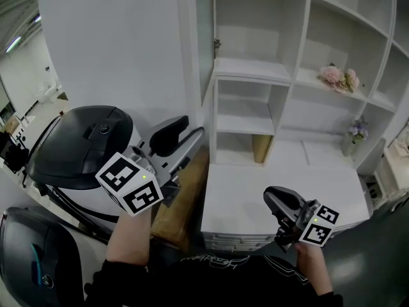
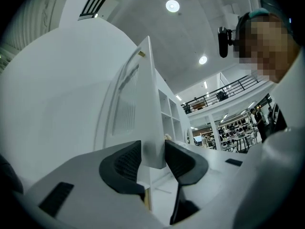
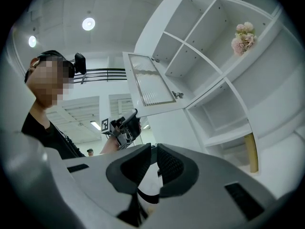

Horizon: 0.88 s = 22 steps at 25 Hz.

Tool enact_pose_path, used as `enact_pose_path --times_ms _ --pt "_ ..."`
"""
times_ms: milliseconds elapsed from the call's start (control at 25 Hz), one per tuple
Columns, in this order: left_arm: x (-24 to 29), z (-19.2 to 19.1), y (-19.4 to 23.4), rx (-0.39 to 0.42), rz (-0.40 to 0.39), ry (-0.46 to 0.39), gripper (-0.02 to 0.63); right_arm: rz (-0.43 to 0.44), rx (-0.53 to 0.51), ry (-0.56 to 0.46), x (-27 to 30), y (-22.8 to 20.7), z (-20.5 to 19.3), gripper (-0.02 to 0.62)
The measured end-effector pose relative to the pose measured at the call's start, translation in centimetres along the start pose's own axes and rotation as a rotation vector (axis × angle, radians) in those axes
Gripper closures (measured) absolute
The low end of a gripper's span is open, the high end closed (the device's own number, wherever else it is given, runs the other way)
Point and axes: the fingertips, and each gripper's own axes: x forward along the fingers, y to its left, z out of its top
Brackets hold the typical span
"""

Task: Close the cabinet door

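Note:
The white cabinet door (image 1: 204, 43) stands open, swung out from the shelf unit, with a ribbed glass panel (image 3: 150, 85) in its frame. In the left gripper view the door's lower corner (image 2: 153, 149) fills the gap between the two dark pads. My left gripper (image 1: 185, 133) is shut on that edge at a wide opening, and it also shows in the right gripper view (image 3: 125, 125). My right gripper (image 1: 281, 200) hangs low over the white counter, away from the door, its pads (image 3: 138, 163) almost together with nothing between them.
A wide white wall panel (image 1: 115, 37) stands left of the door. Open shelves hold pink flowers (image 1: 339, 77) and a small vase (image 1: 356, 133). The white counter (image 1: 255, 190) lies below them. Black-and-white machines (image 1: 83, 146) and a wooden board (image 1: 179, 203) crowd the floor at left.

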Motion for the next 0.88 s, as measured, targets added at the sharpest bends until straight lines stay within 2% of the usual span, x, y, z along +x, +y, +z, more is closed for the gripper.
enact_pose_path --times_ms 280,520,880 --pt "-0.1 -0.2 -0.3 0.001 -0.006 -0.016 0.446 -0.011 -0.002 0.013 0.2 -0.3 -0.8 0.532" --pt "0.0 0.0 -0.7 0.031 0.040 0.004 0.446 0.004 -0.011 0.007 0.1 0.1 0.1 0.532" --pt "4.2 -0.8 -3.2 0.065 0.136 0.052 0.445 0.106 -0.013 -0.008 -1.4 -2.8 4.5 0.532"
